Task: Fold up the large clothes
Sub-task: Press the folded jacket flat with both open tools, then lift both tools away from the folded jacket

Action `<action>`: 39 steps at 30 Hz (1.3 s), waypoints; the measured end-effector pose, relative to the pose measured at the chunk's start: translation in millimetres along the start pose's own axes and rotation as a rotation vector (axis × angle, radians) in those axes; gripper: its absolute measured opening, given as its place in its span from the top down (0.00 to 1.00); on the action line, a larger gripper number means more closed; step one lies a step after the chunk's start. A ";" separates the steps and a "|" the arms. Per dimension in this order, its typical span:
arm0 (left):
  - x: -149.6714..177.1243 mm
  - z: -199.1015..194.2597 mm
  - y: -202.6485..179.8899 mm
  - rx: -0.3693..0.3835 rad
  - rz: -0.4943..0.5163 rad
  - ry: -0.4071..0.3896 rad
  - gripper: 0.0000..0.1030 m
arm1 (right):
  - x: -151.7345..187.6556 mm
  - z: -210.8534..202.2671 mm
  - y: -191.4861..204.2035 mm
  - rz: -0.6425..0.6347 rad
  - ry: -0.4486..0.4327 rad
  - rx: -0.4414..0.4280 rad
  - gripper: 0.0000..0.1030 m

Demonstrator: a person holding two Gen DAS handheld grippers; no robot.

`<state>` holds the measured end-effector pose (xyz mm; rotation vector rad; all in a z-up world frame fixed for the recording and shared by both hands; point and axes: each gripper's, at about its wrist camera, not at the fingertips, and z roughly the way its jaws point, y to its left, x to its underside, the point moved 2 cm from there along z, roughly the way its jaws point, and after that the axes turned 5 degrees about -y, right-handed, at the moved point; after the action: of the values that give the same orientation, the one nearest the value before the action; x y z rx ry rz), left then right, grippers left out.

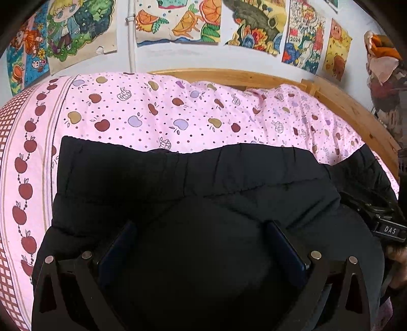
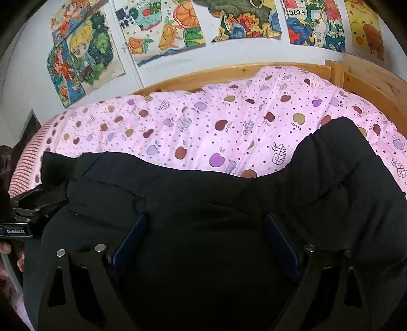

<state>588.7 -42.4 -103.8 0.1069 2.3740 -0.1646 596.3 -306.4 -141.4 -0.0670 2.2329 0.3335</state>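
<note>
Nearest the cameras, the left gripper [image 1: 201,244] has its two fingers spread wide, with the black padded jacket [image 1: 193,178] bulging between them; the blue finger pads [image 1: 287,247] sit against the fabric, but nothing is pinched. The right gripper [image 2: 203,239] is likewise spread over the same jacket, its fingers apart and holding nothing. Each gripper shows at the edge of the other's view, so the two work side by side on the near part of the jacket.

The jacket lies on the bed, across the pink apple-print quilt [image 1: 152,112], its elastic hem running along the far side and one bulky part rising toward the wooden bed frame [image 2: 366,81]. Beyond the frame, children's drawings [image 1: 178,20] hang on the white wall.

The likely trouble: the padding is thick and springy, so a shallow bite could catch only the top layer and the fold would slip open, or drag the quilt up with it. Black on black hides seams, sleeves and layer edges, and the near part of the jacket is cut off below both views, so how far the folding has gone cannot be told.
</note>
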 end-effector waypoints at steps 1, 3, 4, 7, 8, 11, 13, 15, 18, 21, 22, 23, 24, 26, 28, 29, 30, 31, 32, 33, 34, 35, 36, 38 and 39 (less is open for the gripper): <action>1.1 -1.7 0.5 0.004 -0.001 -0.010 0.00 | -0.6 -2.7 -0.4 0.005 -0.010 -0.009 0.11; 2.6 -4.7 1.4 0.013 -0.001 -0.019 0.00 | -1.4 -6.8 1.1 0.001 -0.017 -0.010 0.11; 2.3 -6.5 2.5 0.019 -0.003 -0.025 0.00 | -2.4 -9.1 2.4 -0.002 -0.018 -0.005 0.11; 1.9 -12.5 5.1 0.033 -0.009 -0.035 0.00 | -5.0 -18.8 5.4 -0.012 -0.028 0.017 0.11; 1.7 -14.6 5.7 0.040 -0.008 -0.038 0.00 | -6.1 -22.3 5.9 -0.016 -0.031 0.029 0.11; 1.2 -20.4 9.2 0.056 0.000 -0.038 0.00 | -7.7 -32.6 3.1 -0.031 -0.033 0.080 0.11; 2.1 -24.8 10.4 0.053 0.006 -0.038 0.00 | -9.4 -40.5 1.4 -0.054 -0.038 0.122 0.11; 2.7 -31.6 14.3 0.048 0.010 -0.045 0.00 | -10.6 -51.6 -2.1 -0.072 -0.059 0.160 0.11; 4.6 -48.8 24.1 0.043 -0.001 -0.078 0.00 | -13.7 -75.7 -8.7 -0.088 -0.120 0.218 0.11; 8.0 -66.5 35.8 0.014 -0.002 -0.122 0.00 | -17.8 -99.3 -16.3 -0.103 -0.167 0.277 0.11; 9.2 -72.5 40.2 0.000 0.001 -0.138 0.00 | -17.8 -108.4 -21.4 -0.104 -0.184 0.296 0.11; 10.2 -77.7 45.1 -0.017 0.005 -0.153 0.00 | -18.8 -113.6 -25.2 -0.100 -0.191 0.303 0.11; 10.6 -81.3 49.1 -0.033 0.008 -0.161 0.00 | -18.8 -120.9 -31.8 -0.089 -0.200 0.313 0.11; 11.9 -87.2 59.0 -0.065 0.009 -0.172 0.00 | -17.5 -130.4 -43.8 -0.062 -0.203 0.324 0.11; 13.8 -89.2 72.9 -0.084 -0.006 -0.162 0.00 | -14.2 -137.8 -59.6 -0.029 -0.196 0.331 0.11; 15.0 -88.9 81.3 -0.091 -0.024 -0.150 0.00 | -12.1 -138.3 -63.6 -0.018 -0.193 0.331 0.11; 16.9 -88.7 88.2 -0.092 -0.043 -0.140 0.00 | -9.6 -139.9 -71.7 0.001 -0.186 0.328 0.11; 18.8 -87.3 97.1 -0.090 -0.069 -0.126 0.00 | -6.5 -140.2 -77.7 0.021 -0.179 0.322 0.11; 21.3 -85.1 106.5 -0.084 -0.099 -0.111 0.00 | -3.3 -140.5 -81.3 0.036 -0.175 0.316 0.11; 23.9 -84.0 113.2 -0.074 -0.123 -0.099 0.00 | -0.5 -140.9 -87.9 0.057 -0.171 0.307 0.11; 26.3 -81.7 121.5 -0.055 -0.155 -0.085 0.00 | 2.4 -140.3 -93.6 0.076 -0.166 0.298 0.11; 29.1 -80.3 126.9 -0.034 -0.181 -0.078 0.00 | 5.5 -138.4 -95.9 0.090 -0.160 0.292 0.11; 31.6 -78.6 133.3 -0.006 -0.209 -0.073 0.00 | 8.3 -135.8 -99.2 0.105 -0.154 0.287 0.11; 35.6 -77.1 136.7 0.021 -0.218 -0.073 0.00 | 14.0 -130.3 -102.9 0.127 -0.145 0.274 0.11; 37.3 -76.7 135.6 0.028 -0.209 -0.072 0.00 | 17.0 -126.9 -105.5 0.140 -0.136 0.263 0.11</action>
<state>526.5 104.2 -86.5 -0.1318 2.3084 -0.2966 506.6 -440.0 -101.2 0.2461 2.1318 0.1135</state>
